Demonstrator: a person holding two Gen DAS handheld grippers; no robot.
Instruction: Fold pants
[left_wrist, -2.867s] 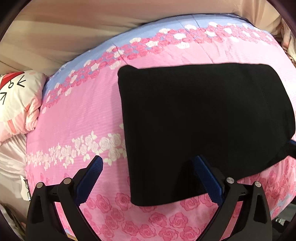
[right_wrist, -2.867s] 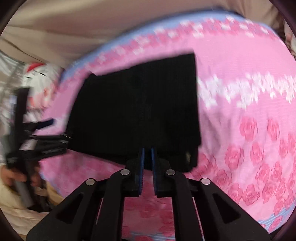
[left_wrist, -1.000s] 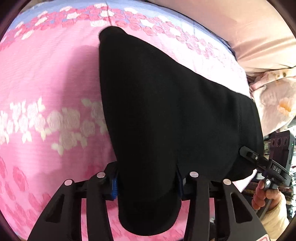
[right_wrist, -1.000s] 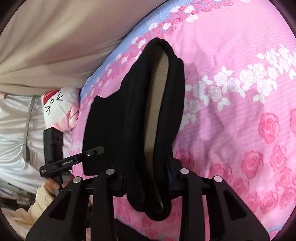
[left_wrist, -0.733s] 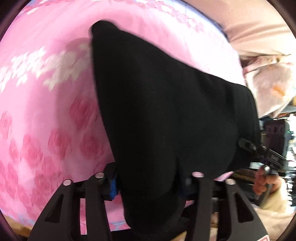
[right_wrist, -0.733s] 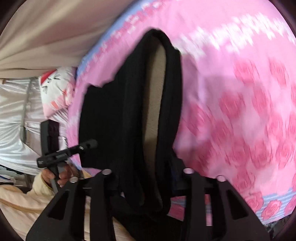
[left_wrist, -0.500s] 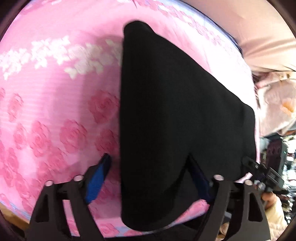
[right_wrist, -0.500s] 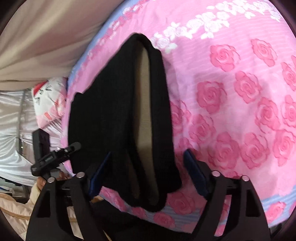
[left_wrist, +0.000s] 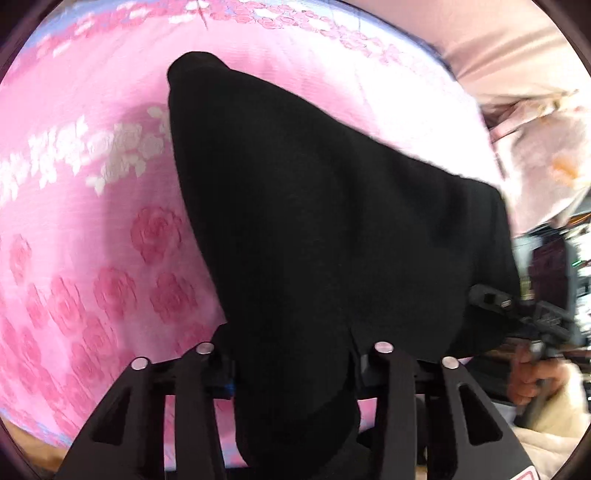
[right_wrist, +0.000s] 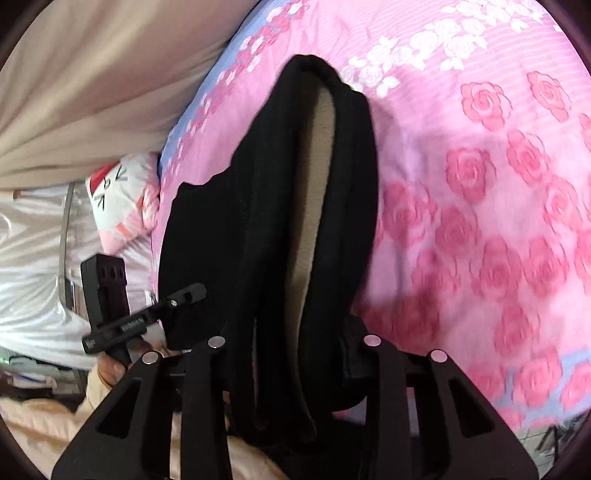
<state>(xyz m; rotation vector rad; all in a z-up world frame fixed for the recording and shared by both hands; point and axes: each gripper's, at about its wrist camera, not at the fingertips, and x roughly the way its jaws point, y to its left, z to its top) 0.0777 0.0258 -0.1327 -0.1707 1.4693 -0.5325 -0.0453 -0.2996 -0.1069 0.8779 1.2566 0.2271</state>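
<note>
The black pants (left_wrist: 314, 203) are folded into a thick bundle and hang lifted over the pink rose bedcover (left_wrist: 74, 221). My left gripper (left_wrist: 291, 365) has one near end of the bundle between its closing jaws, and the cloth bulges over the pads. In the right wrist view the pants (right_wrist: 221, 240) show a beige lining in the fold. My right gripper (right_wrist: 291, 343) is closing on the other near end, its fingertips buried in cloth. Each view shows the other gripper's black frame at the far side of the bundle.
The bedcover (right_wrist: 480, 184) ends at a blue-edged hem close to me. A cat-face pillow (right_wrist: 118, 195) and a beige curtain (right_wrist: 92, 74) lie to the left. A pale floral pillow (left_wrist: 546, 147) sits at the right. A hand (left_wrist: 532, 380) holds the right gripper's handle.
Half a second ago both pairs of jaws stood wide around the bundle; now both have narrowed onto it again. The bundle has shifted slightly across the bedcover.
</note>
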